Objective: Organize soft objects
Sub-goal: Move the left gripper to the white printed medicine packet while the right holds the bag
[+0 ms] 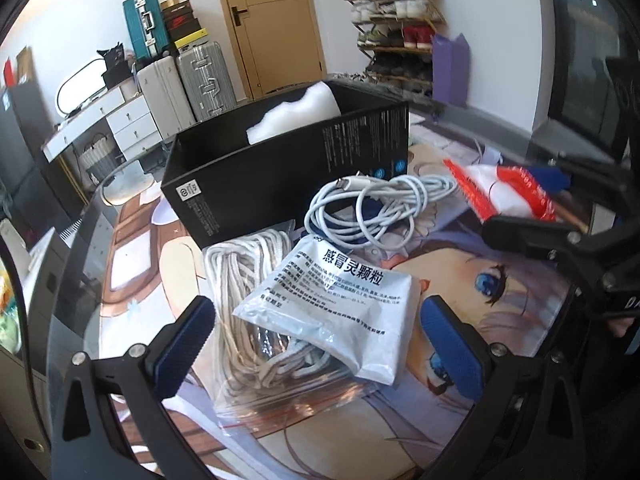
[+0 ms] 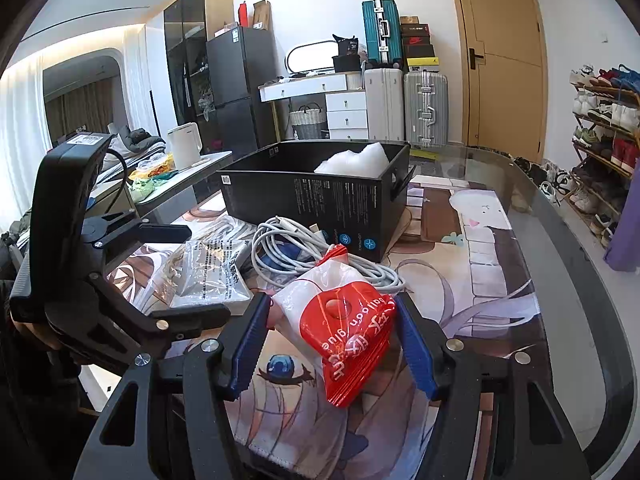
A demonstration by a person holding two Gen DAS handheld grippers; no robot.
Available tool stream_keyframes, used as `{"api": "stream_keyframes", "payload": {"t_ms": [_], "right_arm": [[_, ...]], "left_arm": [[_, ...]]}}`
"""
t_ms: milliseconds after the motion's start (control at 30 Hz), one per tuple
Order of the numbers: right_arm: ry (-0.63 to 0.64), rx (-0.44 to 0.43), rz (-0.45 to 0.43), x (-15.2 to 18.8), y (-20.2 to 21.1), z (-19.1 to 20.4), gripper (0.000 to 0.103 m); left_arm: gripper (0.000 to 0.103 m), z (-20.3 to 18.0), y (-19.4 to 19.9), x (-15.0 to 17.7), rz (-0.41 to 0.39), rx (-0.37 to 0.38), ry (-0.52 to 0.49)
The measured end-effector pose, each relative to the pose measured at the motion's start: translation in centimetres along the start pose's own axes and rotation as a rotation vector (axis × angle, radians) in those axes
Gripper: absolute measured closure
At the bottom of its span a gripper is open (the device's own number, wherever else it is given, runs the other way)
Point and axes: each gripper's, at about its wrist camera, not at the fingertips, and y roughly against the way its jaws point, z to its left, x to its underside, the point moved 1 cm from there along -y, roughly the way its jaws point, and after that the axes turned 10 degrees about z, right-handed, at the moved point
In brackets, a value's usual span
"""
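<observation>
A red and white plastic packet sits between my right gripper's blue pads, which close on its sides; it also shows in the left wrist view. My left gripper is open around a white medicine sachet that lies on a clear bag of white rope. A coiled white cable lies in front of a black open box holding white foam. The box and cable also show in the right wrist view.
Everything rests on an anime-print mat over a glass table. Behind the table stand suitcases, a white dresser, a shoe rack and a wooden door.
</observation>
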Motion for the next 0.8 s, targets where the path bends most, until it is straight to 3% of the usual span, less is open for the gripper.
{"api": "stream_keyframes", "payload": {"t_ms": [367,567,633,800], "right_arm": [[-0.002,-0.008,0.005,0.1,-0.2,-0.1,0.039],[-0.005,-0.006,0.008,0.1,-0.3,-0.2,0.039],[-0.009,-0.011,0.011,0.2,-0.4,-0.3,0.039],[-0.010,-0.011,0.010,0.1,-0.4,-0.3,0.039]], "left_arm": [[0.000,-0.8,-0.3,-1.0,0.016,-0.048,-0.133],[0.001,-0.5,-0.4,-1.3,0.025,-0.019,-0.125],[0.014,-0.4,-0.2,-1.3,0.021,0.012,-0.128],[0.032,-0.7,0.2,-1.2,0.014,0.027,-0.149]]}}
